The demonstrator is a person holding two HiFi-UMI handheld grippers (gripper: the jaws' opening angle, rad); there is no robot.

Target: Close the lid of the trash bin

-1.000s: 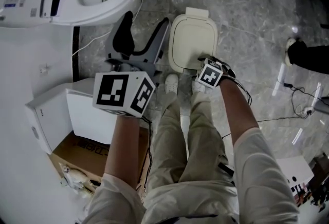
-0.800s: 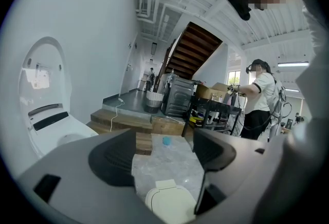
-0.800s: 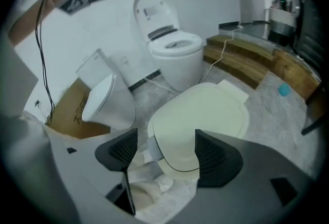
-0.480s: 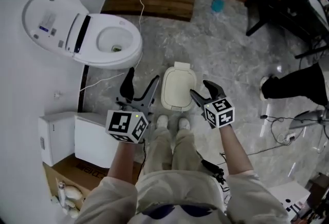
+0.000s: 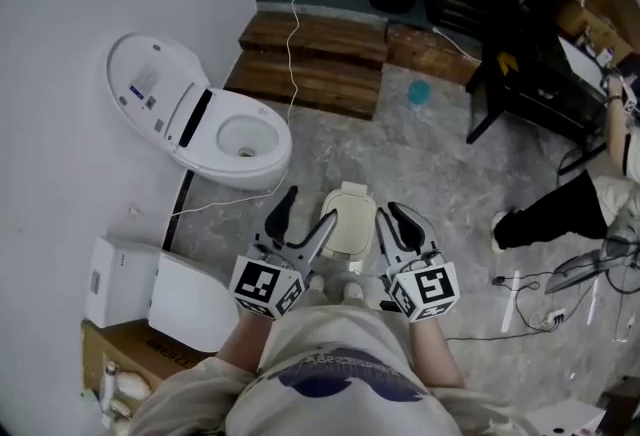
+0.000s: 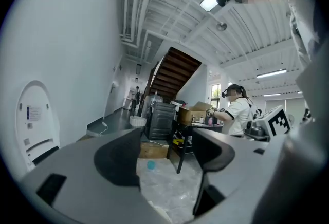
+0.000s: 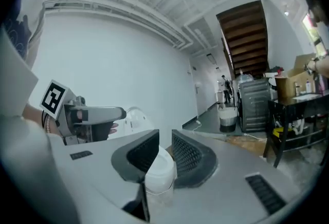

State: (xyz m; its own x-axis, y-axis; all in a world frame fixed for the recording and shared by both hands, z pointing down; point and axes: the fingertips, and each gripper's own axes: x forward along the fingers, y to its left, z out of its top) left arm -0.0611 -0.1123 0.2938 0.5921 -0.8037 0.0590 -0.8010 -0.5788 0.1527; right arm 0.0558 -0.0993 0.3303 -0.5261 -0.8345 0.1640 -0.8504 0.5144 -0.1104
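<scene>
The trash bin (image 5: 346, 240) stands on the grey floor (image 5: 430, 159), just in front of the person's feet and near the toilet (image 5: 245, 139). Its cream lid (image 5: 350, 210) is seen lying flat over the opening, with no gap visible from the head view. The closing step is therefore judged complete.

The left gripper (image 5: 303, 214) is held level above the bin's left side, well clear of the lid. Its jaws are spread apart and nothing is held between them.

The right gripper (image 5: 398, 222) is held above the bin's right side, also clear of the lid. Its jaws are closing, and only a narrow gap is left. No object is gripped; only the distant toilet is seen through the gap.

No further action on the lid is judged necessary.
</scene>
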